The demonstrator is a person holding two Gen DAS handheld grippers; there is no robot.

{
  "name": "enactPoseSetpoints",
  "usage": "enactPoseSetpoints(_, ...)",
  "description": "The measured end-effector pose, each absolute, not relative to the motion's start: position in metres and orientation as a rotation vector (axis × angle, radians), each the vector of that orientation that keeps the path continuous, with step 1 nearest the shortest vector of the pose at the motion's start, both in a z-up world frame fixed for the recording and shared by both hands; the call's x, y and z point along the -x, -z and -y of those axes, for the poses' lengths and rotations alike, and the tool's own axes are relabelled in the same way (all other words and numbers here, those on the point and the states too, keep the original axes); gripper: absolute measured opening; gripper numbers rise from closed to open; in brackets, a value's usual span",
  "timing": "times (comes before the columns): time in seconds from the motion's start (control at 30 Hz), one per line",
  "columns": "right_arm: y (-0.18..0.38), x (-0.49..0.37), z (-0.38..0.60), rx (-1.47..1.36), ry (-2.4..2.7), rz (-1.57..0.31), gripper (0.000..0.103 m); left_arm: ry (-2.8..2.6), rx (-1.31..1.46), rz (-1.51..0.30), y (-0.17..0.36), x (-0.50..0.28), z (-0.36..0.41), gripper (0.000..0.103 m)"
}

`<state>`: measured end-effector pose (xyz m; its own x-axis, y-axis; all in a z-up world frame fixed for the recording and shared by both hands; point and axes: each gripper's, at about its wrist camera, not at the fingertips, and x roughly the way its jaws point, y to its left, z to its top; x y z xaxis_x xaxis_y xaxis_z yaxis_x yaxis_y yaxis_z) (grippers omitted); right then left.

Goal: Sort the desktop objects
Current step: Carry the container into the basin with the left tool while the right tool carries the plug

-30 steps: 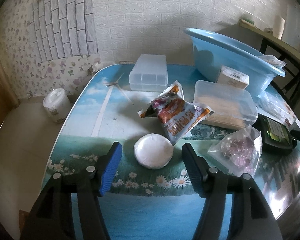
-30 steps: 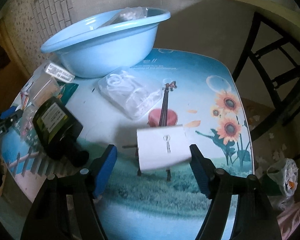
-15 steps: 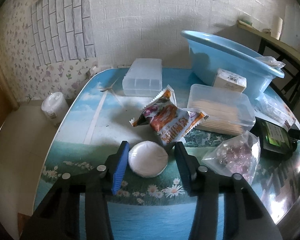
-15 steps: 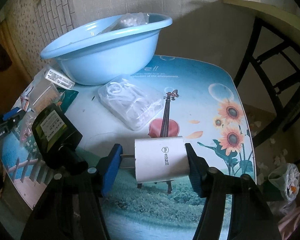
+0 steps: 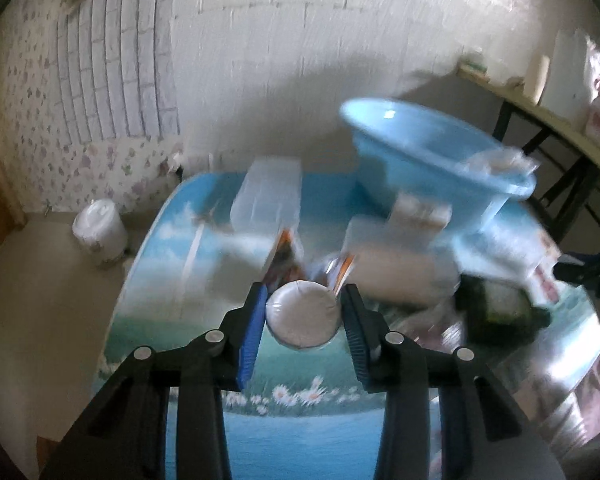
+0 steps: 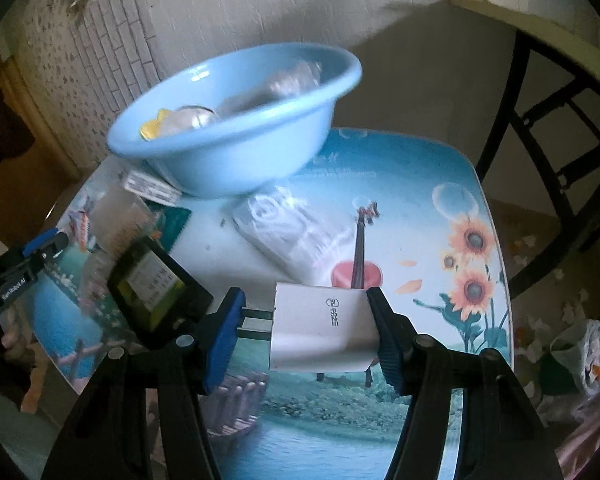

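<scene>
Both lifted since 0.5 s ago. Left hand-held gripper (image 5: 303, 312) is clamped on the white disc (image 5: 302, 314), now off the surface (image 5: 160, 280). Right hand-held gripper (image 6: 306, 330) is clamped on the white charger (image 6: 320, 330), raised too. Blue basin (image 6: 236, 120) sits at 12 o'clock of the charger, bagged cable (image 6: 296, 232) between them, dark bottle (image 6: 156, 284) at 9. Left view is motion-blurred.
</scene>
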<state>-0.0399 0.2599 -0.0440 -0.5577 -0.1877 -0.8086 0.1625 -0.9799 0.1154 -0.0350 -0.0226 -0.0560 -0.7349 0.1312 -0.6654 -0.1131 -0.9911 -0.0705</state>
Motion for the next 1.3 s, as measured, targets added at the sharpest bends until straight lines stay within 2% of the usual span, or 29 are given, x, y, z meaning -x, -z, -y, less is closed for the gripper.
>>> enactPoseSetpoints(0.23, 0.017, 0.047, -0.248, -1.292, 2.603, 0.049, 0.057, -2.802, 0.939, 0.014, 0.017, 0.041, 0.009, 0.038)
enactPoseSetpoints(0.4, 0.005, 0.058, -0.245, -1.236, 2.63, 0.031, 0.056, -2.76, 0.917, 0.06, 0.003, 0.06, 0.0, 0.038)
enactPoseSetpoints(0.77, -0.014, 0.1, -0.217, -1.121, 2.624, -0.045, 0.057, -2.689, 0.848, -0.003, -0.009, 0.115, -0.043, 0.038)
enactPoseSetpoints(1.17, -0.004, 0.134, -0.211, -1.139, 2.598, -0.06, 0.057, -2.581, 0.881, -0.073, 0.006, 0.165, -0.091, 0.039)
enactPoseSetpoints(1.27, -0.002, 0.137, -0.211, -1.13, 2.598, -0.066, 0.057, -2.571, 0.882, -0.077, 0.008, 0.168, -0.096, 0.042)
enactPoseSetpoints(1.3, -0.002, 0.138, -0.211, -1.129, 2.596, -0.069, 0.057, -2.572, 0.882, -0.076, 0.008, 0.167, -0.096, 0.049)
